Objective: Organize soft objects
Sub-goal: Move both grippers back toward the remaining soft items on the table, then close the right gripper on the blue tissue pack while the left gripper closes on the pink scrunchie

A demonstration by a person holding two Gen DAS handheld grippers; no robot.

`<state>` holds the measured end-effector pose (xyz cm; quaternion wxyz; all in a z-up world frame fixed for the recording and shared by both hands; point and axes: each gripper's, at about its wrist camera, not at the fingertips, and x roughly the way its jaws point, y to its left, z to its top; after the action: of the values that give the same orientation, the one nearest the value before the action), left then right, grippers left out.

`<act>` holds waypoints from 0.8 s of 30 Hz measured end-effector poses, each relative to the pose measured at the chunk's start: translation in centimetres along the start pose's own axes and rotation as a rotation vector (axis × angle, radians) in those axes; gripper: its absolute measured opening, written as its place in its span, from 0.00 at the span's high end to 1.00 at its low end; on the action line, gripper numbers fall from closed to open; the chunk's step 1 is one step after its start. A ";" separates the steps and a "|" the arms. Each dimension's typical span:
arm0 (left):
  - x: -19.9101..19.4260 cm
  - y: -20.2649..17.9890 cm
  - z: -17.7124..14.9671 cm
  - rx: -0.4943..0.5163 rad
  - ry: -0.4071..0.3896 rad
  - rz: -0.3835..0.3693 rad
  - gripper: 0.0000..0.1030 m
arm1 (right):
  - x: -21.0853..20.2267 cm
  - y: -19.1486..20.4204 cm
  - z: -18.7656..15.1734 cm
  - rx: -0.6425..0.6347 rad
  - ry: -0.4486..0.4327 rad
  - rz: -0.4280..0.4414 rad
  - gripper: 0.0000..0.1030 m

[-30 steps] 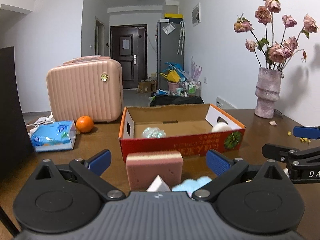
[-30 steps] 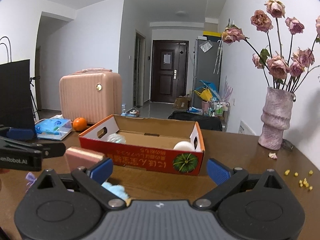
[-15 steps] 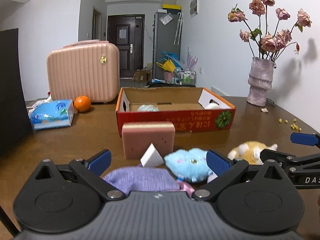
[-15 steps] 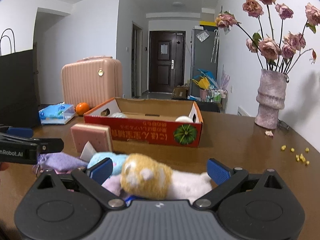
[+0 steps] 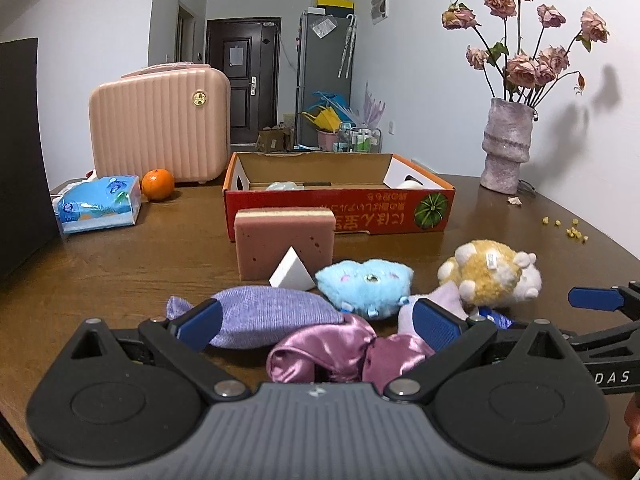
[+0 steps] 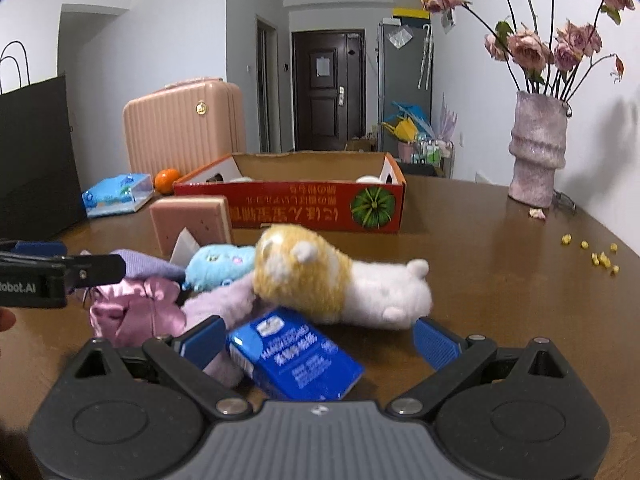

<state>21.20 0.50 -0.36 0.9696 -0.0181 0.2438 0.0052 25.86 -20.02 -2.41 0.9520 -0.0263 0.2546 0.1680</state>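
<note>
We counted two plush toys, a blue one (image 5: pixel 365 288) and a yellow-and-white one (image 5: pixel 490 274); one pink sponge (image 5: pixel 285 245); one purple knitted pouch (image 5: pixel 272 314); one satin scrunchie (image 5: pixel 344 354); one blue tissue packet (image 6: pixel 296 360); one cardboard box (image 5: pixel 340 210).

- A lived-in home is indicated by a wooden dining table (image 5: pixel 120 272) set against a white wall.
- A hallway with a dark entrance door (image 5: pixel 244 76) and a grey refrigerator (image 5: pixel 324 76) is seen behind.
- A vase of dried roses (image 5: pixel 506 144) and a pink suitcase (image 5: pixel 160 128) are displayed.
</note>
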 end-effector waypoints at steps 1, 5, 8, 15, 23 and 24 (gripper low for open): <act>0.0 0.0 -0.1 0.000 0.003 0.000 0.00 | 0.0 0.0 -0.1 0.000 0.006 0.000 0.02; 0.0 0.0 -0.5 0.002 0.021 -0.002 0.00 | 0.2 0.0 -0.2 -0.009 0.017 -0.004 0.02; 0.0 0.0 -0.8 0.004 0.035 -0.003 0.00 | 0.7 0.0 -0.2 -0.027 0.039 0.000 0.02; 0.0 0.1 -1.1 -0.008 0.052 -0.014 0.00 | 2.6 -0.4 0.1 -0.060 0.101 0.064 0.03; 0.3 -0.1 -1.2 -0.007 0.067 -0.016 0.00 | 5.1 -0.8 0.4 -0.071 0.152 0.168 0.16; 0.3 -0.1 -1.2 -0.007 0.070 -0.017 0.00 | 5.4 -0.9 0.4 -0.063 0.160 0.183 0.18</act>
<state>20.90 0.35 -1.61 0.9605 -0.0238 0.2773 -0.0026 30.71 -19.16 -4.79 0.9080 -0.0462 0.3258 0.2594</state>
